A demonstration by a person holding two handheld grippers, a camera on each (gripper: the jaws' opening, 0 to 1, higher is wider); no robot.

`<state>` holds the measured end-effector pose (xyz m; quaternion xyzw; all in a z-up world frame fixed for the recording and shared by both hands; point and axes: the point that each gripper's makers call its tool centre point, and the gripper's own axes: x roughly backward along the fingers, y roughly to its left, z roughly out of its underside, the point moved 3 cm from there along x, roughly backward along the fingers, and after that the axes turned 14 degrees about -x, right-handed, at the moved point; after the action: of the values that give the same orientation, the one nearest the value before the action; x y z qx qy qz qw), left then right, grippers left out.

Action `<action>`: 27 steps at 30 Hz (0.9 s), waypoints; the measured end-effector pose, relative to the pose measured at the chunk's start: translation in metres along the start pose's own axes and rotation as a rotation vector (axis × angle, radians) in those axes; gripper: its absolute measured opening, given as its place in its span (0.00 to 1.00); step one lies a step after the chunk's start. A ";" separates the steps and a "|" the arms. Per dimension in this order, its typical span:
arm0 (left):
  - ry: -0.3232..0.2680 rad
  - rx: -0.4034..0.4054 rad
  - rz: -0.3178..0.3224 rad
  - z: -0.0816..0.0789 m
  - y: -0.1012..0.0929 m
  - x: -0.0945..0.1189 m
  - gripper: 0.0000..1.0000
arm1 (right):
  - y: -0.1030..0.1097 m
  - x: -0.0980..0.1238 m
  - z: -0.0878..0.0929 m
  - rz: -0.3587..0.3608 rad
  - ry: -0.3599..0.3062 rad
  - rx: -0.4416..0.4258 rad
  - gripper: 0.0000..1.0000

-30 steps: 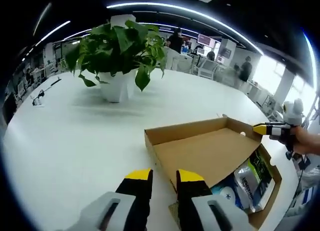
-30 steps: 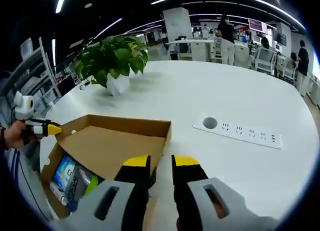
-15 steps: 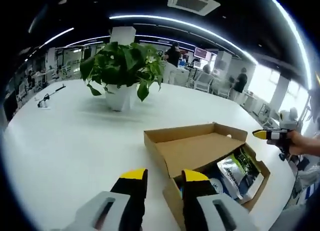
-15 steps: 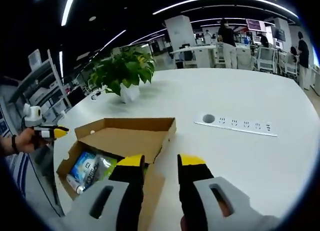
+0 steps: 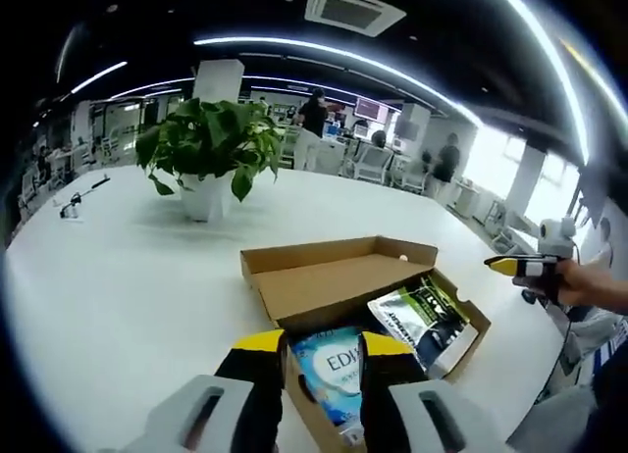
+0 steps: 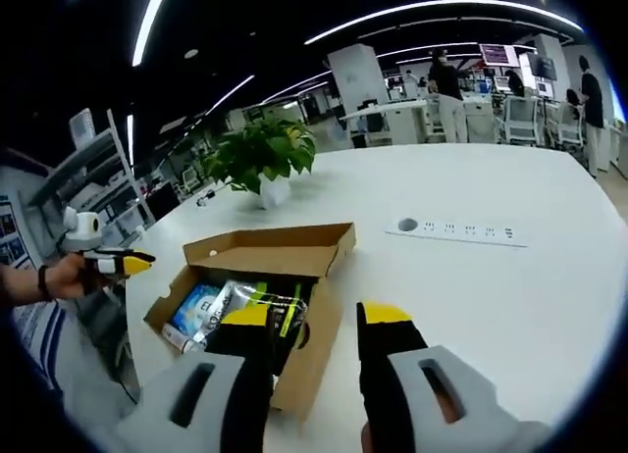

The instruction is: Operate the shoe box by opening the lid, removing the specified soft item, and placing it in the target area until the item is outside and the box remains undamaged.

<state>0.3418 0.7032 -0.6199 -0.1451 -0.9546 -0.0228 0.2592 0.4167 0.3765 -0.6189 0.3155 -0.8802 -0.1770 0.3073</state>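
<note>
A round white table (image 5: 118, 276) held an open cardboard shoe box (image 5: 294, 375), its lid (image 5: 334, 276) tipped back on the far side. In the left gripper view, the box sat at 5 o'clock from centre, just past the left gripper (image 5: 319, 350), whose yellow-tipped jaws stood spread apart with nothing between them. Inside lay a blue soft pack (image 5: 329, 370) and, beside it at 3 o'clock, a dark pack with green print (image 5: 422, 316). A potted plant (image 5: 206, 149) stood well apart at 10 o'clock. At 3 o'clock, a hand held the right gripper (image 5: 515, 267); whether that one was open could not be told there.

In the right gripper view, the right gripper (image 6: 319, 321) had its jaws spread and empty, with its left jaw in front of the near corner of the box (image 6: 314, 345). The packs (image 6: 245, 301) showed inside. A power strip (image 6: 461, 232) was set in the table at 1 o'clock, and the plant (image 6: 260, 154) at 11 o'clock.

Compared with a second earlier, the lid had swung further back, uncovering both packs, and neither gripper touched it.
</note>
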 end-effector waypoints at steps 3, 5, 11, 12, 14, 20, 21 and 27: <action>-0.007 0.006 0.042 0.000 -0.014 0.001 0.30 | 0.002 0.010 0.011 -0.001 0.010 0.014 0.31; -0.015 -0.009 0.071 0.000 -0.024 -0.002 0.30 | 0.001 0.015 0.015 0.000 0.009 0.006 0.31; 0.014 -0.021 0.111 0.003 -0.043 -0.018 0.30 | 0.002 0.026 0.027 0.001 0.009 -0.017 0.32; 0.014 -0.022 0.117 0.002 -0.046 -0.021 0.30 | 0.002 0.027 0.027 0.001 0.009 -0.014 0.32; 0.022 -0.023 0.132 0.002 -0.052 -0.027 0.30 | 0.001 0.029 0.026 0.003 0.005 -0.014 0.33; 0.095 -0.020 0.183 0.010 -0.072 -0.053 0.30 | 0.001 0.034 0.023 0.005 -0.013 -0.019 0.32; 0.107 -0.018 0.188 0.012 -0.074 -0.056 0.30 | 0.001 0.035 0.023 0.006 -0.014 -0.018 0.32; 0.167 0.001 0.219 0.026 -0.088 -0.073 0.30 | 0.000 0.041 0.028 0.015 -0.017 -0.023 0.33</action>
<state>0.3638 0.6024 -0.6759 -0.2461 -0.9082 -0.0057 0.3386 0.3728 0.3528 -0.6222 0.3037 -0.8830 -0.1873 0.3049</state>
